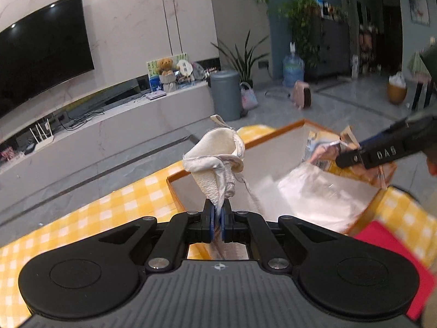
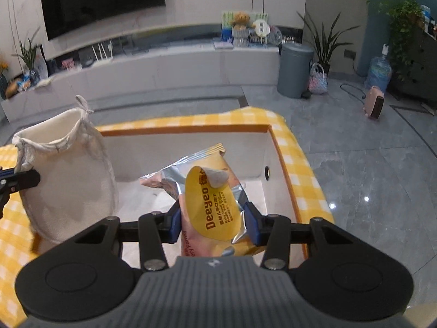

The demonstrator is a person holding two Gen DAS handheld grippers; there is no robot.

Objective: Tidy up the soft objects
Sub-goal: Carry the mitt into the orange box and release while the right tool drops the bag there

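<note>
Left jaws: my left gripper (image 1: 217,220) is pinched down to a sliver on the mitt (image 1: 215,164), nipping one thin edge of the cloth.
Right jaws: my right gripper (image 2: 213,222) stands part way apart, both blue pads pressed on the wipes pack (image 2: 210,191).
Where they are: both hang above the bin (image 2: 188,129), mitt on the left, pack near the middle; a white cloth (image 1: 322,194) already lies inside.
Mitt handling: I judge it light and limp; it droops and folds from the pinch, so a hem grip holds but lets it swing.
Pack handling: I judge it soft and squashy with a slick foil skin; the yellow label flap (image 2: 215,205) is peeling, so I take the body, not the flap.
Around: checked tablecloth (image 1: 109,210) under the bin, a red sheet (image 1: 396,251) at its near corner.
In the way: the bin's orange rim, and my two loads hanging close enough to brush.
</note>
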